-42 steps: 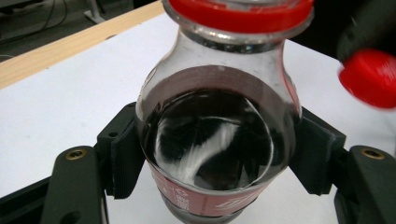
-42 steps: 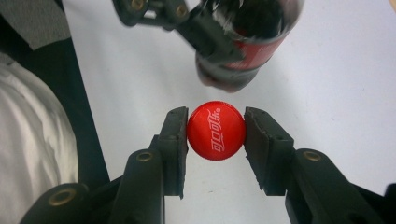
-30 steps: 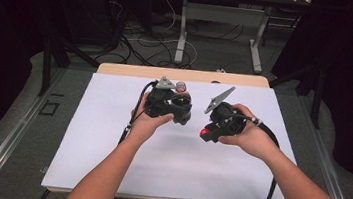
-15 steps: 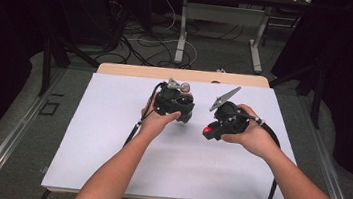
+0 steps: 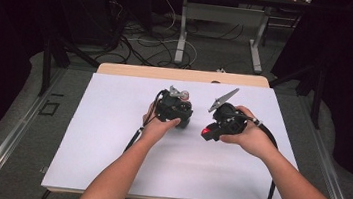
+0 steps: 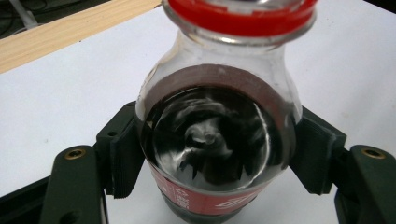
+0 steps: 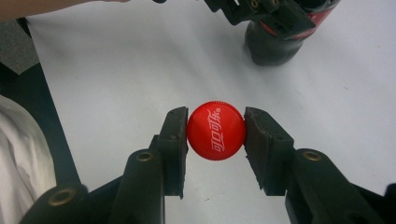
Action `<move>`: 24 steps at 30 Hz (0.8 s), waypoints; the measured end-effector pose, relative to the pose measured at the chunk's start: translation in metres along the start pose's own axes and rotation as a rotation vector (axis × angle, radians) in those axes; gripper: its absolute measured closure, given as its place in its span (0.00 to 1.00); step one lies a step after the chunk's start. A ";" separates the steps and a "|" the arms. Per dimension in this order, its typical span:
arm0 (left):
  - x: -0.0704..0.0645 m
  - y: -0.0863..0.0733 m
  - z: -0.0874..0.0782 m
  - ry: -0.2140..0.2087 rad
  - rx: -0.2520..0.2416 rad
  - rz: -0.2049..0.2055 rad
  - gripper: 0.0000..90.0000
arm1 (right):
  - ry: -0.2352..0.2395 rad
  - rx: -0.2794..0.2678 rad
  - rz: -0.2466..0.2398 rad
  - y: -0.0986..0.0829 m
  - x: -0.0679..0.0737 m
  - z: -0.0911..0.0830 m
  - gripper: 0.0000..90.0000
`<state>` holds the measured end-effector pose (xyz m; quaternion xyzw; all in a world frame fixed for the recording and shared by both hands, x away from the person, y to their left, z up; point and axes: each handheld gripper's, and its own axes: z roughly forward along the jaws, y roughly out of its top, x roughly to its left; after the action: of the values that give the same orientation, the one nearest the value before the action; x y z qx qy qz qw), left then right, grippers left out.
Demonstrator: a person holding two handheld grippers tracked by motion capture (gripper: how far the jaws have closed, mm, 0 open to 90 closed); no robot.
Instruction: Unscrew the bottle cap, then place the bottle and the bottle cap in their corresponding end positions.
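— Nearest, toward the worktop's [image 5: 107, 162] right edge?
— Right gripper [image 7: 215, 133], squeezing a red cap [image 7: 216, 130] between narrow fingers [image 7: 175, 135].
— Farther, around the middle?
— Left gripper [image 6: 210, 154], hugging a bottle [image 6: 217, 130] of dark drink, fingers [image 6: 123, 154] touching both sides.

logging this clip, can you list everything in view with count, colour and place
bottle: 1, clear with dark drink and red label, between the left jaws
cap: 1, red with white lettering, between the right jaws
sheet: 1, white, covering the table
table: 1, light wood, edge showing past the sheet
cables: several, dark and white, on the floor beyond
left gripper: 1, black, centre of the sheet
right gripper: 1, black, beside the left one
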<state>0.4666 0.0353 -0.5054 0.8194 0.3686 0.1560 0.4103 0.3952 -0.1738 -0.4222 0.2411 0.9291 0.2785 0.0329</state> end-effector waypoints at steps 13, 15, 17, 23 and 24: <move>-0.001 -0.012 0.000 -0.001 -0.008 0.037 0.29 | -0.001 -0.006 0.020 -0.001 -0.001 0.007 0.67; -0.001 -0.013 0.002 0.003 0.009 0.046 0.25 | 0.003 -0.003 0.010 0.000 -0.002 0.007 0.67; -0.001 -0.014 0.002 0.003 0.022 0.037 0.22 | -0.003 0.001 0.015 0.001 -0.002 0.010 0.67; 0.000 -0.015 -0.002 -0.016 0.029 -0.013 0.18 | -0.013 0.012 0.008 0.002 -0.003 0.019 0.67; 0.001 -0.015 -0.008 -0.016 0.030 -0.008 0.18 | -0.012 0.013 0.014 0.003 -0.002 0.024 0.67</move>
<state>0.4557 0.0469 -0.5122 0.8252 0.3709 0.1423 0.4015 0.4029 -0.1604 -0.4412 0.2493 0.9289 0.2715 0.0349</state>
